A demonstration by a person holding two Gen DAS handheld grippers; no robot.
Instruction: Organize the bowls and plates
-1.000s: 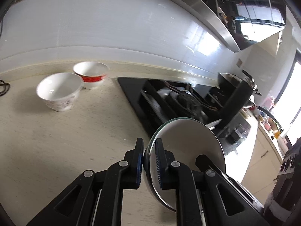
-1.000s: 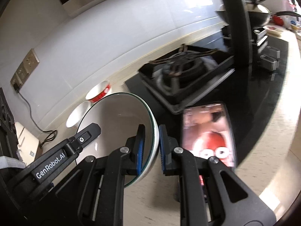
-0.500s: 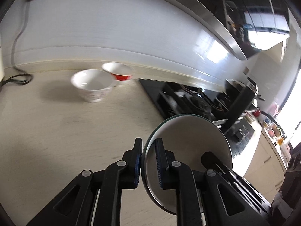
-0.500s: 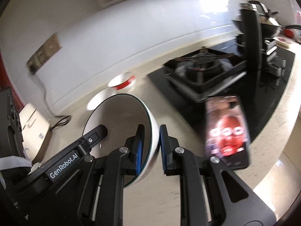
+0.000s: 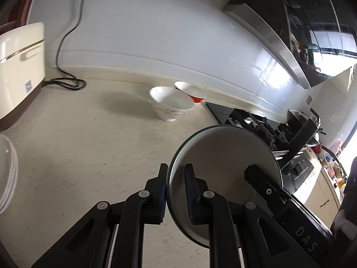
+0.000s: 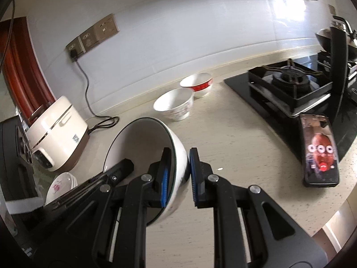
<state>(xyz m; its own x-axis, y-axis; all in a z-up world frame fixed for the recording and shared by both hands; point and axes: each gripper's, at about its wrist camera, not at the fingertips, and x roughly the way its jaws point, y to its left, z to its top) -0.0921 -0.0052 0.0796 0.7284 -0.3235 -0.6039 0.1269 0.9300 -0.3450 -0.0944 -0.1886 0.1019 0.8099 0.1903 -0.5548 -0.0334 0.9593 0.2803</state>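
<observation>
while both tools carry it above the counter (image 6: 245,147), the green-rimmed bowl (image 6: 142,143) hangs on edge: left tool (image 5: 176,192) clenched on one side of its rim, right tool (image 6: 177,176) clamped across the opposite wall. best practice is probably to keep both grips firm and move the hands as one, level, so the rim does not twist. beyond stand a floral bowl (image 6: 174,107), a red-banded bowl (image 6: 197,84) and, at left, stacked plates (image 6: 60,185).
</observation>
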